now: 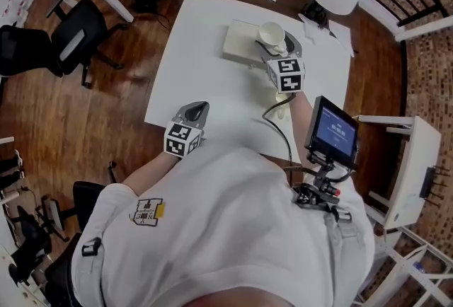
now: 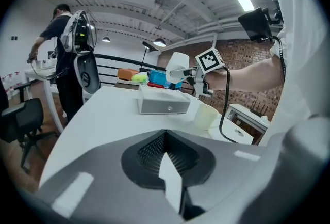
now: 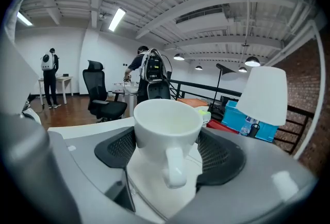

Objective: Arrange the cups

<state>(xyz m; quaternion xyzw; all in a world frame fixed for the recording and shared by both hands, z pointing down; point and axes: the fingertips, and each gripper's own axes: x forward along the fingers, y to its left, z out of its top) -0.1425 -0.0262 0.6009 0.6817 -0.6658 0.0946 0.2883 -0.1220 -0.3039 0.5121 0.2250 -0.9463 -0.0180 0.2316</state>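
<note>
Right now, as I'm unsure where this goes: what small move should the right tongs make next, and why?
Probably lower the white cup onto the grey box: the right tongs grip it upright above that box, whose top looks bare.

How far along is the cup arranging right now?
Nothing looks placed for good yet. In hand: the right gripper is shut on the white cup, held in the air near the gray box. Remaining: setting that cup down and dealing with the cream cup standing on the table beside the box. The left gripper is shut and empty.
</note>
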